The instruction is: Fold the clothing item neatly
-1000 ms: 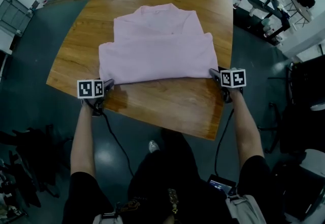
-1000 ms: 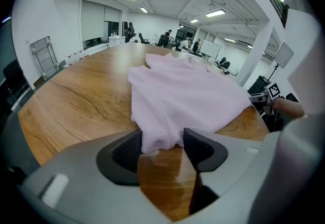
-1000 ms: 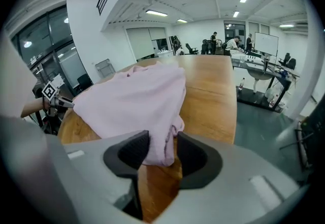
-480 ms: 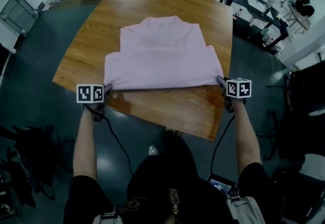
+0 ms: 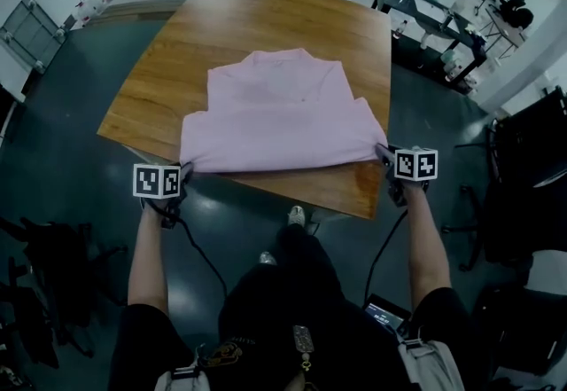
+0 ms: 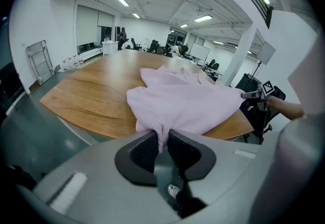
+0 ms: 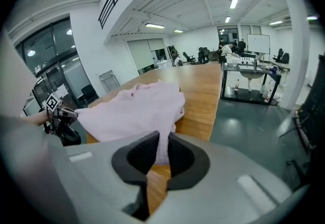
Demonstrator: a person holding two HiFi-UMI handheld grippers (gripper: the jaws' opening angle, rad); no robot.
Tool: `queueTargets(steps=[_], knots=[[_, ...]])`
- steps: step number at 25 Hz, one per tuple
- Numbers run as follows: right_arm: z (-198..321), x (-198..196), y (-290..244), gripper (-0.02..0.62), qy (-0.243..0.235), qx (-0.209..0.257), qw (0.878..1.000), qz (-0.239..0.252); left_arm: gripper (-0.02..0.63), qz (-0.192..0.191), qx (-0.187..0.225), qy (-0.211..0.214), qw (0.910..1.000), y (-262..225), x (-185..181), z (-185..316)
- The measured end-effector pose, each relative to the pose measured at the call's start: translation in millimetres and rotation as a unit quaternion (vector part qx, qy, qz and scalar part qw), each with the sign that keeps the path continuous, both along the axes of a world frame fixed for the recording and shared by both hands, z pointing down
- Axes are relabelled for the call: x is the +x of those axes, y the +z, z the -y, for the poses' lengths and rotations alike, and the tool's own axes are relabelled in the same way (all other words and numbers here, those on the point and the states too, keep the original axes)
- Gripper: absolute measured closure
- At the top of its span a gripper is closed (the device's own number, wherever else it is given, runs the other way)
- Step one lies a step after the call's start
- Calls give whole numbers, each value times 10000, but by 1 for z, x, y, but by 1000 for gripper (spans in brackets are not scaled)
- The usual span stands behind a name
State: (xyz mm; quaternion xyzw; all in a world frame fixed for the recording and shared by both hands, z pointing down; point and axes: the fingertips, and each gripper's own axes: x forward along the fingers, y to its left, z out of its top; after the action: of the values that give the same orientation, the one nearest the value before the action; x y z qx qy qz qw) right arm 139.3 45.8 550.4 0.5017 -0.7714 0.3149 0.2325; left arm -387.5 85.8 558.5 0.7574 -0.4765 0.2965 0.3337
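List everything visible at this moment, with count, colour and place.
Shirt: 1, pink, part-folded on the table, near corners held.
Table: 1, brown wood, centre.
Workbench: 1, grey, upper right, beyond the table.
Wire rack: 1, grey, at the left wall.
Left gripper: 1, dark with a black-and-white cube, jaws just closed on the shirt's near left corner.
Right gripper: 1, same colours, jaws just closed on the near right corner.
Arms: 2, bare, bottom, behind the grippers.
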Motion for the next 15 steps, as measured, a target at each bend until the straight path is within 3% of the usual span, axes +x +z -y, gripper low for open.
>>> queueTargets(steps=[11,15], knots=[[67,-4,-109,560,-64,968,9952,-120,558,261,1320,-15,9909,-121,-5,72],[106,-5,-131,560,-239,1041,9942,-97,559,297,1386,-4,9899,-143,-5,106]])
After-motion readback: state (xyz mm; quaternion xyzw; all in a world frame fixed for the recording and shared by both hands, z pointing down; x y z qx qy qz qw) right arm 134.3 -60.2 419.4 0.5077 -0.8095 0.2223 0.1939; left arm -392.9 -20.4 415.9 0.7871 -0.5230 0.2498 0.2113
